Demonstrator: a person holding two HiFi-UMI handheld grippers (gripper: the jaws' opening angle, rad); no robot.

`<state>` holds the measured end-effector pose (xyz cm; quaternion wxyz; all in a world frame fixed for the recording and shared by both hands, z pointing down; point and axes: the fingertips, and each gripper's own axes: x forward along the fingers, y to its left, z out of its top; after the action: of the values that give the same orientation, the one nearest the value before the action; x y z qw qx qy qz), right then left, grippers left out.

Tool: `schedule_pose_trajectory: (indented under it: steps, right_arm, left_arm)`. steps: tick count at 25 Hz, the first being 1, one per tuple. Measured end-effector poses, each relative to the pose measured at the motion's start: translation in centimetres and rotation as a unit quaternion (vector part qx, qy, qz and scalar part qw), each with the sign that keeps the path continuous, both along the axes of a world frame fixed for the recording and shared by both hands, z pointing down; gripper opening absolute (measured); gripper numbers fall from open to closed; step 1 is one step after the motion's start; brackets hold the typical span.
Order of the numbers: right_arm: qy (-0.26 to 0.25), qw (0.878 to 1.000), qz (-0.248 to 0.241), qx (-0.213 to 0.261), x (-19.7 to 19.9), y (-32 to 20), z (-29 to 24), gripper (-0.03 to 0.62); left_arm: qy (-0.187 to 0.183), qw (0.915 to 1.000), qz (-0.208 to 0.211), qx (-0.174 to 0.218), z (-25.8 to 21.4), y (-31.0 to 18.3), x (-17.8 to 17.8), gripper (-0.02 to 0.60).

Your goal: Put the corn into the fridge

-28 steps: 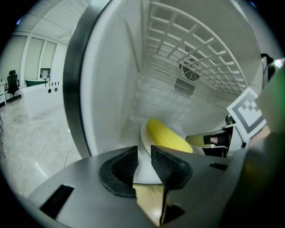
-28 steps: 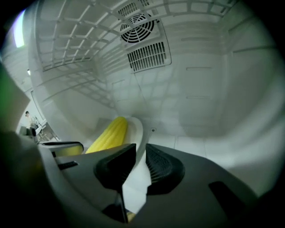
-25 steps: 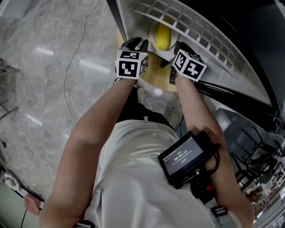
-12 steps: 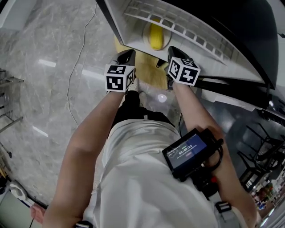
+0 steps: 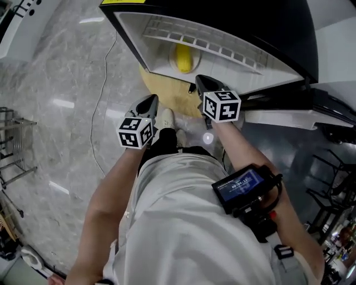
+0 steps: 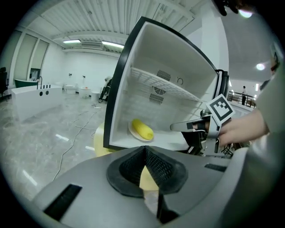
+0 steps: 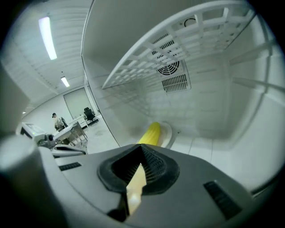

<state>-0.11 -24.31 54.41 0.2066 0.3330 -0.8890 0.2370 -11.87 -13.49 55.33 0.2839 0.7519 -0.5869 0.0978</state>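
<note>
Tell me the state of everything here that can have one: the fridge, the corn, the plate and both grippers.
Fridge: open.
Corn: lying on the plate inside the fridge, nothing holding it.
Plate: flat on the fridge floor, under the wire shelf.
Left gripper: jaws shut, empty, outside the fridge.
Right gripper: jaws shut, empty, at the fridge opening.

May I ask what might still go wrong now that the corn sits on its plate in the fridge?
The corn lies loose on a small plate near the fridge opening, so a bump may roll it out. The right tongs hang close to the fridge's lower edge and might knock it.
</note>
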Motion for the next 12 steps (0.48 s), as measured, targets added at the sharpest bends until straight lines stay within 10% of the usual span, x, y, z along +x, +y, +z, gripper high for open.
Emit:
schedule_pose_trajectory:
  steps: [12]
  right_arm:
    - [-0.083, 0.994, -0.05, 0.041, 2.0, 5.3, -5.2, 0.006]
  left_arm:
    - [0.035, 0.9978, -0.002, 0.057, -5.3, 3.7, 1.1, 0.008]
